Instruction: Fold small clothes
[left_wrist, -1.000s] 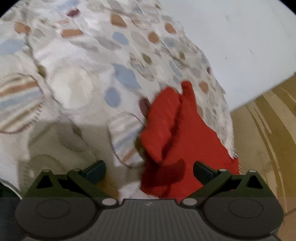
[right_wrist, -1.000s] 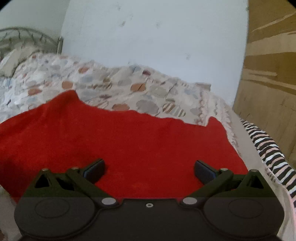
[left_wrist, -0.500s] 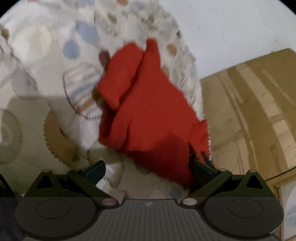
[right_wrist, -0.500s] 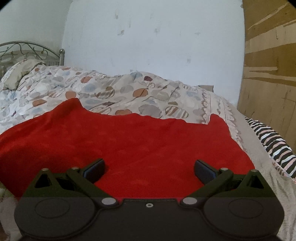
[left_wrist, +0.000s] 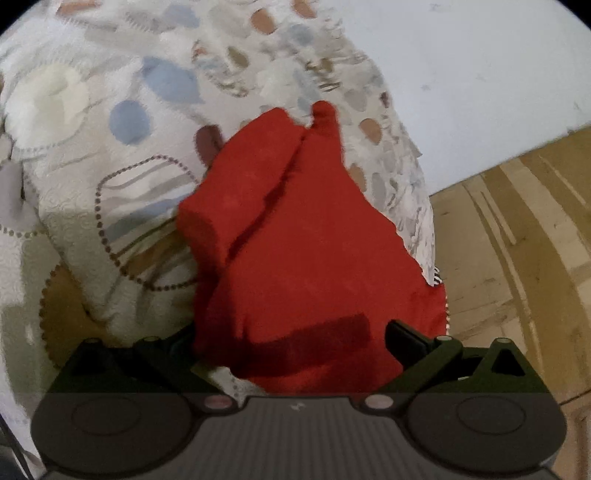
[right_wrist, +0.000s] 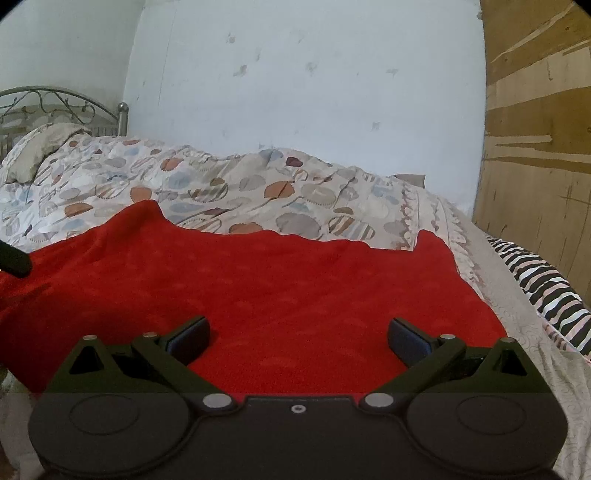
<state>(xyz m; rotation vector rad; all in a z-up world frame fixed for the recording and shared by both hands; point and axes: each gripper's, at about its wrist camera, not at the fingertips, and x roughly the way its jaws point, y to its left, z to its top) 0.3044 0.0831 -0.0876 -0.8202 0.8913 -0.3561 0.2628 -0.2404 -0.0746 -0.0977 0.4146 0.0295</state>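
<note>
- Hovering over the bed, you are holding your left gripper (left_wrist: 291, 338) above the near end of the red garment (left_wrist: 295, 236), its jaws standing wide apart and gripping nothing.
- The left finger is sitting behind the cloth's edge, so only the right pad (left_wrist: 404, 341) is showing clearly.
- The red garment is lying on the patterned bedspread (left_wrist: 110, 147), near the mattress edge, with one flap folded over along its left side.
- You are keeping your right gripper (right_wrist: 299, 338) low over the same red garment (right_wrist: 258, 288), jaws spread wide and empty, both pads just above the fabric.
- From this side the cloth is lying mostly flat, two corners poking up at the far edge.
- A striped black-and-white cloth (right_wrist: 546, 288) is resting to the right, beside the wooden panel (right_wrist: 535, 129).
- A pillow (right_wrist: 40, 151) is sitting against the metal headboard (right_wrist: 55, 103), far left.
- A dark object (right_wrist: 13, 260) is showing at the left edge; you cannot tell what it is.
</note>
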